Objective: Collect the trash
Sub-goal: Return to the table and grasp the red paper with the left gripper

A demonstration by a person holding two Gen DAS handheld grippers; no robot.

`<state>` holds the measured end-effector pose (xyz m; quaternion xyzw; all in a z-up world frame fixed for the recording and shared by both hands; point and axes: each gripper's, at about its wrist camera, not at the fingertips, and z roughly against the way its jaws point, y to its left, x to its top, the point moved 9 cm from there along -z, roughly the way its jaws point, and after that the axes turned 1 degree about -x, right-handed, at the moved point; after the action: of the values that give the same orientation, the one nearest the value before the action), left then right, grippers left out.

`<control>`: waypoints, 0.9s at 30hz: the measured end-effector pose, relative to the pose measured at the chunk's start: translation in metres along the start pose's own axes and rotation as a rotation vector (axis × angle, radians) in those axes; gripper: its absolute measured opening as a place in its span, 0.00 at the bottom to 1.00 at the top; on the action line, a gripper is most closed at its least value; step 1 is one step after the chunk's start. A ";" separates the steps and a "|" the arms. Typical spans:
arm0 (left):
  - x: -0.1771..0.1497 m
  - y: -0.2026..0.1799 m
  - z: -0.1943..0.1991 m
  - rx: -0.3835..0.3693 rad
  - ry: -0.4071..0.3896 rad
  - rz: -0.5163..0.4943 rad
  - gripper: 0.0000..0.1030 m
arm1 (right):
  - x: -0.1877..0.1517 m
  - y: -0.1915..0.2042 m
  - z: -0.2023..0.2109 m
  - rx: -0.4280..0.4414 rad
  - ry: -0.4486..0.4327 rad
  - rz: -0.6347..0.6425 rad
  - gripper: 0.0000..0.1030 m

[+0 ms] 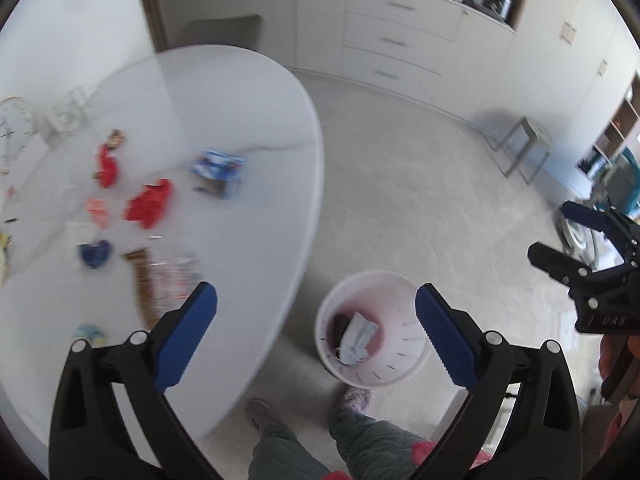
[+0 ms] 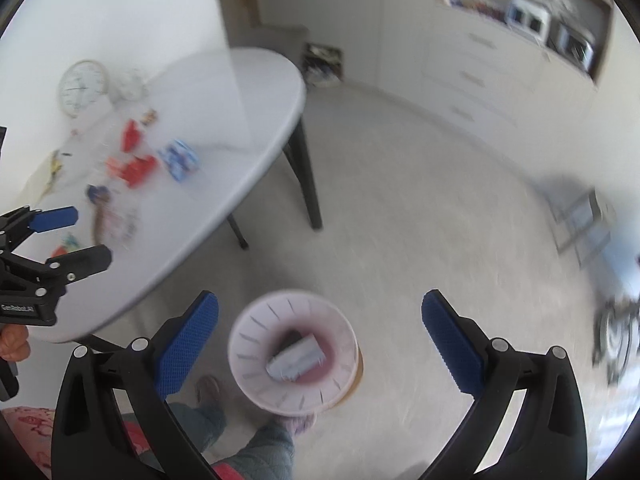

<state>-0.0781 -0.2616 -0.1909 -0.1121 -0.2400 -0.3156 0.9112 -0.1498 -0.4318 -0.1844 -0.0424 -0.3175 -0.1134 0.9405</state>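
While both my grippers hang empty over bin [image 1: 370, 330], left gripper [image 1: 316, 340] and right gripper [image 2: 320, 342] spread wide. Remaining wrappers [image 1: 148, 204] scattered on tabletop [image 1: 248, 200]: light, crinkly, slippery; pinch raised crumpled fold, not flat edge.

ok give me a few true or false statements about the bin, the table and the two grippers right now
1. The left gripper holds a red wrapper. False: its jaws stand wide open with nothing between them.
2. The pink bin stands on the floor beside the white table. True.
3. The bin is empty. False: a crumpled face mask and a dark item lie inside.
4. Trash is left on the table, including a red wrapper and a blue and white carton. True.
5. The right gripper is shut on a carton. False: it is open and holds nothing.
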 end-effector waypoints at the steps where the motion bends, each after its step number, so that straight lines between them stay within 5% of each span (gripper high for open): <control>1: 0.000 0.013 0.010 0.015 -0.010 0.016 0.92 | 0.008 0.010 0.004 0.011 -0.015 0.016 0.98; 14: -0.089 0.227 0.074 0.180 -0.004 0.254 0.92 | 0.055 0.186 -0.001 0.190 -0.055 0.086 0.98; 20: -0.120 0.278 0.064 0.128 0.016 0.200 0.92 | 0.052 0.248 -0.018 0.252 -0.017 0.005 0.98; 27: -0.139 0.309 0.044 0.058 0.042 0.129 0.92 | 0.047 0.278 -0.027 0.201 0.016 -0.035 0.98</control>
<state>0.0048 0.0666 -0.2399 -0.0942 -0.2221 -0.2516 0.9373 -0.0308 -0.1745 -0.1793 0.0585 -0.3205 -0.0975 0.9404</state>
